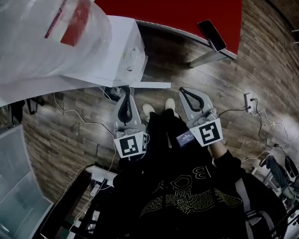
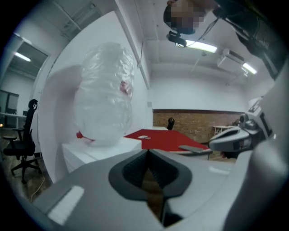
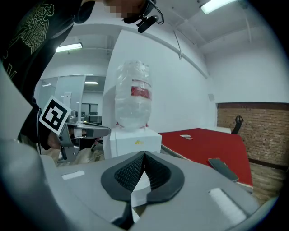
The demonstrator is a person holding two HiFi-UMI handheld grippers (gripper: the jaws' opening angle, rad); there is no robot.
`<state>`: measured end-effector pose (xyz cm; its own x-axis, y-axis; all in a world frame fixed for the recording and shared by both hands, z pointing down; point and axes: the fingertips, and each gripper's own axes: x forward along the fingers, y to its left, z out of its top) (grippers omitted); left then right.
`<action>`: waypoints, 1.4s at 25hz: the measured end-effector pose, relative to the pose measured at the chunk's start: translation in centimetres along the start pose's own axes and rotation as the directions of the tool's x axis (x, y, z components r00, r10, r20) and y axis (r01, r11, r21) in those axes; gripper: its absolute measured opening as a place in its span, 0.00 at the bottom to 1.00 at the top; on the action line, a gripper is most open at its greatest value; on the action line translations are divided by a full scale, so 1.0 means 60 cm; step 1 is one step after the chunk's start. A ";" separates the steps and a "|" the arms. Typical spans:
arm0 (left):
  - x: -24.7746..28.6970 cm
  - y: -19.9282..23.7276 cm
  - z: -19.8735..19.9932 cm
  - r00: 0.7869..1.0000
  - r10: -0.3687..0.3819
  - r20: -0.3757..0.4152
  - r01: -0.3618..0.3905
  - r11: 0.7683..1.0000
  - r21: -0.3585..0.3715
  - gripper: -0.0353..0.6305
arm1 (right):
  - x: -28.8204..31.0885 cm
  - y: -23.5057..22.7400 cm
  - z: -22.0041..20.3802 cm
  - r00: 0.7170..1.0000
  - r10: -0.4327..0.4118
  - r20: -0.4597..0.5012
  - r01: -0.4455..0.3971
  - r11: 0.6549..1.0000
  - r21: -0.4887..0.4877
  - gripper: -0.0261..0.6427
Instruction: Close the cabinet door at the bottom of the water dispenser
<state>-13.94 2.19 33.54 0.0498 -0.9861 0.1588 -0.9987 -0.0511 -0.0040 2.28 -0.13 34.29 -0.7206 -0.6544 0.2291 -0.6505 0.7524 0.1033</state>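
The white water dispenser (image 1: 119, 49) stands at the upper left of the head view, with a big clear bottle (image 1: 46, 32) on top. A thin white panel (image 1: 149, 85), apparently its open door seen from above, juts out to the right at its foot. My left gripper (image 1: 126, 89) is shut and empty, with its tip just in front of that panel. My right gripper (image 1: 183, 90) is also shut and empty, further right over the wood floor. In the left gripper view the left gripper (image 2: 147, 153) faces the bottle (image 2: 104, 99). The right gripper (image 3: 144, 155) faces the dispenser (image 3: 135, 142).
A red table (image 1: 187, 14) with a phone (image 1: 212, 35) near its edge stands behind the dispenser. Cables and a power strip (image 1: 249, 101) lie on the floor. My shoes (image 1: 159, 108) are between the grippers. A dark rack (image 1: 88, 200) sits at the lower left.
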 end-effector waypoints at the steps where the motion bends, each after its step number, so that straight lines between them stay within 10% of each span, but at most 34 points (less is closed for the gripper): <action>1: 0.013 0.001 -0.031 1.000 -0.010 -0.029 0.011 1.000 0.016 0.06 | 0.009 0.001 -0.026 1.000 0.000 -0.020 0.000 1.000 0.012 0.03; 7: 0.093 -0.003 -0.293 0.947 -0.045 -0.318 0.091 0.987 0.131 0.08 | 0.077 0.006 -0.174 0.994 -0.002 -0.105 0.008 0.998 0.058 0.03; 11: 0.120 -0.011 -0.470 0.882 -0.086 -0.464 0.233 0.934 0.271 0.16 | 0.101 0.013 -0.244 0.990 -0.028 -0.140 0.040 0.995 0.087 0.03; 14: 0.129 -0.026 -0.599 0.794 -0.121 -0.596 0.414 0.825 0.384 0.22 | 0.108 0.016 -0.301 0.985 -0.056 -0.164 0.077 0.989 0.127 0.03; 20: 0.141 -0.033 -0.792 0.628 -0.060 -0.776 0.680 0.527 0.510 0.39 | 0.096 0.020 -0.380 0.977 -0.081 -0.196 0.121 0.971 0.205 0.03; 27: 0.160 -0.043 -0.859 0.641 -0.018 -0.767 0.733 0.310 0.605 0.33 | 0.077 0.047 -0.408 0.968 -0.058 -0.245 0.121 0.960 0.252 0.03; 35: 0.205 -0.047 -0.866 0.651 0.026 -0.759 0.732 0.243 0.637 0.29 | 0.069 0.005 -0.410 0.963 -0.101 -0.249 0.168 0.950 0.265 0.03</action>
<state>-11.17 -1.58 86.80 -0.0032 -0.5231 0.8522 -0.1988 -0.8349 -0.5132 5.00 -0.75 59.05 -0.5687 -0.6879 0.4509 -0.8023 0.5848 -0.1197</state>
